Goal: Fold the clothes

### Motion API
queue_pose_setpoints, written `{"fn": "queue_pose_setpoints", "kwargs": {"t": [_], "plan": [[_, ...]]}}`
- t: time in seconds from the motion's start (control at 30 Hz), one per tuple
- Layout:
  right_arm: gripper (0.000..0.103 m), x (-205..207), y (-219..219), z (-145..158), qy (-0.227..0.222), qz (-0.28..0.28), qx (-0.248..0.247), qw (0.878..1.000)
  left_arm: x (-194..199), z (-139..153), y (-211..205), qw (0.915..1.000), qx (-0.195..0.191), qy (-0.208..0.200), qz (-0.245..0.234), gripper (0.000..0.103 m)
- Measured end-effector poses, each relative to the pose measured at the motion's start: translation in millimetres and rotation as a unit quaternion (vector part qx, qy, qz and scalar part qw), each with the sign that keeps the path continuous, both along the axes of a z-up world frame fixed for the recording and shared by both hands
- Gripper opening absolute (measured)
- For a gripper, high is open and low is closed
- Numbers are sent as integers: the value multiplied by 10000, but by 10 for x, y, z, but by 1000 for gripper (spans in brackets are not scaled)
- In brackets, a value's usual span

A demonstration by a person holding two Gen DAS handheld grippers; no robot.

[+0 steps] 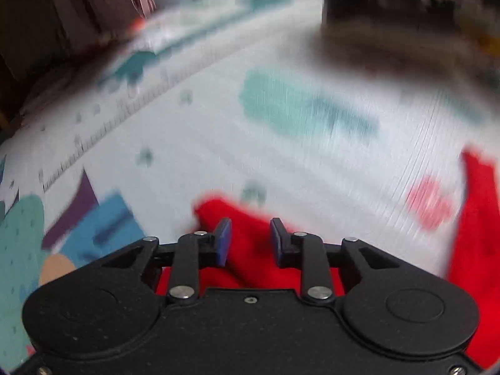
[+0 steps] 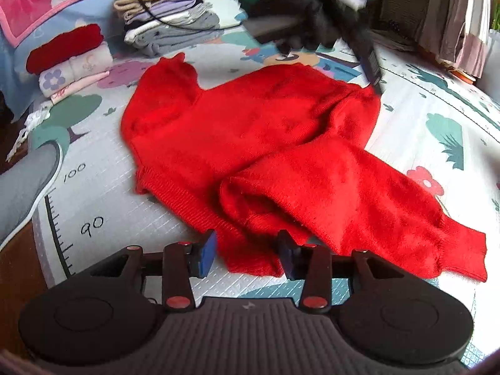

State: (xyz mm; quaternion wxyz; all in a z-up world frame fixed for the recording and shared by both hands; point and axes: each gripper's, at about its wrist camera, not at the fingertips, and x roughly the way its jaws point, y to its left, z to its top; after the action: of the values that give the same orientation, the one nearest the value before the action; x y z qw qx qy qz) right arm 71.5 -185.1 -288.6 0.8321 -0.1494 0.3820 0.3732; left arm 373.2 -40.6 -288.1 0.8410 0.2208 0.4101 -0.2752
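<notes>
1. Printed foam play mat (image 2: 103, 200) covers the floor, with a ruler strip and cartoon trees.
2. Fuzzy red knit sweater (image 2: 250, 131) lies spread flat on it, one sleeve folded across.
3. Stacks of folded clothes (image 2: 165, 22) sit beyond.
4. Right gripper (image 2: 247, 254) straddles the hem, jaws parted, not pinching.
5. Left gripper (image 1: 250, 240) hangs over red fabric, jaws apart.

Home: patterned play mat (image 2: 103, 200), folded laundry (image 2: 168, 22)

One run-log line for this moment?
stage: folding | red sweater: spread on mat | left gripper: open over fabric | right gripper: open at hem
</notes>
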Motion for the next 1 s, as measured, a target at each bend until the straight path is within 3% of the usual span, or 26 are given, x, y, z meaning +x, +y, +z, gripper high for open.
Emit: {"fn": "queue_pose_setpoints", "kwargs": {"t": [0.07,0.1,0.17,0.23,0.33,0.5,0.67,0.73,0.8,0.83,0.87,1.0], "plan": [[46,2,10,-26,39,17,-32,10000,110,7,16,9993,60,266,250,31],[47,2,18,-27,39,32,-37,10000,119,59,-13,9994,120,211,265,31],[49,4,19,-27,65,15,1,10000,37,207,-131,9998,-98,88,-142,31],[50,-7,17,-34,50,19,24,10000,-9,248,-331,9947,-590,703,-459,32],[52,-20,32,-33,22,51,-8,10000,-171,182,-756,9764,-1081,1441,-1188,43],[52,-19,36,-21,-17,-9,6,10000,-348,-71,-1410,9613,-1007,1833,-1795,44],[52,-11,40,-4,-80,-21,51,10000,-564,-150,-1742,9523,-839,1876,-2254,43],[53,-15,40,-15,-71,-4,49,10000,-668,-157,-1774,9528,-634,1807,-2355,38],[54,-30,40,-22,-73,18,52,10000,-806,-157,-1817,9578,-374,1453,-2452,33],[54,-36,39,-20,-71,22,60,10000,-838,-155,-1819,9585,-363,1391,-2461,19],[54,-41,39,-17,-68,25,69,9999,-820,-155,-1791,9583,-455,1482,-2400,11],[54,-36,47,-19,-44,26,75,10000,-675,39,-1395,9612,-1344,1478,-1901,10]]}}
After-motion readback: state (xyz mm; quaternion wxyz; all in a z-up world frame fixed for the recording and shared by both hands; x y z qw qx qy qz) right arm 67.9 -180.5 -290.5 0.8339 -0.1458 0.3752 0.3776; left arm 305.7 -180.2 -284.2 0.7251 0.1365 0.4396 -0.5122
